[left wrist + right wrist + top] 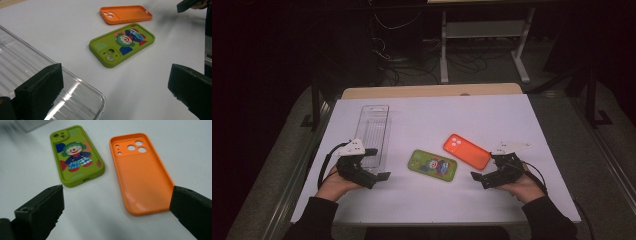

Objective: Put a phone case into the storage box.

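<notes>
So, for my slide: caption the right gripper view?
Open right tool facing orange case and green clown case.

Two grippers rest at the near part of a white table, with two phone cases between them.

The left gripper point(379, 164) is held by a hand at the near left, and its jaws stand apart beside the near end of a clear plastic tray point(374, 131), which lies lengthwise on the left part of the white table point(512, 115). The right gripper point(482, 170) is held at the near right, jaws also apart, just beside the near end of the orange phone case point(467, 151). The green phone case point(432, 165) with a cartoon picture lies near the middle, close to the orange one but not touching. Dark sleeves enter from the bottom edge. Behind the table, cables lie on a dark floor.
</notes>
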Motion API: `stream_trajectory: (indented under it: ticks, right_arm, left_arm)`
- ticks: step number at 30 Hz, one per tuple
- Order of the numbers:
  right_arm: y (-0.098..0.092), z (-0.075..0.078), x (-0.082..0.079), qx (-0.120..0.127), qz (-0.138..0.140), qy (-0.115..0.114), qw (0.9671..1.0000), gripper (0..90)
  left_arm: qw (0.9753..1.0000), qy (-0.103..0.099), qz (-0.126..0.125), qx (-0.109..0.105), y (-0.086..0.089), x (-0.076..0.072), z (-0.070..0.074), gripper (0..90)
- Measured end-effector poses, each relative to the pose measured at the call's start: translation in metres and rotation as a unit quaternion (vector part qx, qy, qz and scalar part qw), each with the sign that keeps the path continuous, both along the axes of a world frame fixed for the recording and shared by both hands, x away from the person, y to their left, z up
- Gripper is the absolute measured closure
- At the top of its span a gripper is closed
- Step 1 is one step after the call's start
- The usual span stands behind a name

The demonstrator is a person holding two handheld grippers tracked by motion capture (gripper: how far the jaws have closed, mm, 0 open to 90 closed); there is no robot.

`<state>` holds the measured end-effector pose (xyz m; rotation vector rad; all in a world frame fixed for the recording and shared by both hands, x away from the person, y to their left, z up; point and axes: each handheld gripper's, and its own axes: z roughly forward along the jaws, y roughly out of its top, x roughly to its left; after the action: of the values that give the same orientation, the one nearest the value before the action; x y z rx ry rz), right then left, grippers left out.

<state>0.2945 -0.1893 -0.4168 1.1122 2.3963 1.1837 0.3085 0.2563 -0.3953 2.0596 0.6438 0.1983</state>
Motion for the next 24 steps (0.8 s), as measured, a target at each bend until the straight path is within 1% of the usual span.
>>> stream_trajectory:
  ticks: [1, 4, 5, 6, 8, 10, 13, 14, 15, 17, 18, 19, 20, 22, 23, 24]
  right_arm:
    - [-0.001, -0.002, -0.003, 0.014, -0.002, 0.004, 0.9999, 0.0]
    - [-0.002, -0.008, -0.009, 0.009, -0.002, 0.003, 1.0, 0.0]
    - [-0.003, -0.008, -0.01, 0.011, -0.002, 0.005, 0.9999, 0.0]
    - [-0.003, -0.008, -0.011, 0.01, -0.002, 0.002, 0.9999, 0.0]
    - [-0.002, -0.008, -0.012, 0.015, -0.002, 0.001, 0.9999, 0.0]
    - [0.0, -0.007, -0.013, 0.013, 0.001, 0.001, 0.9999, 0.0]
    - [0.003, -0.007, -0.013, 0.01, 0.006, 0.003, 0.9999, 0.0]
    - [0.004, -0.007, -0.012, 0.006, 0.009, 0.005, 0.9999, 0.0]
    - [0.004, -0.006, -0.012, 0.003, 0.011, 0.007, 0.9999, 0.0]
    - [0.006, -0.004, -0.011, 0.003, 0.015, 0.006, 0.9999, 0.0]
    - [0.006, -0.001, -0.01, 0.004, 0.013, 0.011, 0.9998, 0.0]
    - [0.006, 0.0, -0.009, 0.002, 0.015, 0.011, 0.9998, 0.0]
    - [0.006, 0.001, -0.008, 0.0, 0.015, 0.017, 0.9997, 0.0]
    - [0.006, 0.002, -0.007, -0.003, 0.017, 0.017, 0.9997, 0.0]
    - [0.006, 0.004, -0.004, -0.002, 0.022, 0.026, 0.9994, 0.0]
    - [0.006, 0.004, -0.004, -0.002, 0.022, 0.026, 0.9994, 0.0]
  left_arm:
    - [1.0, 0.0, 0.0, 0.001, 0.0, 0.0, 0.0, 0.0]
    - [1.0, 0.003, 0.003, -0.003, 0.0, -0.001, 0.0, 0.0]
    - [1.0, 0.0, 0.0, -0.001, 0.0, 0.0, 0.001, 0.0]
    - [1.0, -0.002, 0.0, -0.001, 0.0, 0.0, 0.0, 0.0]
    - [1.0, -0.002, -0.001, 0.001, 0.0, 0.0, 0.0, 0.0]
    - [1.0, -0.001, 0.0, 0.0, 0.0, -0.001, 0.0, 0.0]
    - [1.0, 0.003, 0.003, -0.003, 0.001, -0.001, 0.001, 0.0]
    - [1.0, -0.001, 0.001, -0.004, 0.002, -0.001, 0.002, 0.0]
    - [1.0, 0.001, 0.002, -0.009, 0.002, -0.001, 0.001, 0.0]
    - [0.9999, 0.002, 0.002, -0.01, 0.003, -0.001, 0.002, 0.0]
    - [1.0, 0.001, -0.001, -0.005, 0.003, -0.001, 0.002, 0.0]
    - [1.0, 0.001, -0.001, -0.005, 0.003, -0.001, 0.002, 0.0]
    - [1.0, 0.001, -0.002, -0.005, 0.003, -0.001, 0.002, 0.0]
    - [1.0, 0.0, -0.003, -0.004, 0.003, -0.001, 0.002, 0.0]
    - [1.0, 0.003, 0.0, -0.008, 0.003, -0.002, 0.001, 0.0]
    - [1.0, 0.003, 0.0, -0.008, 0.003, -0.002, 0.001, 0.0]
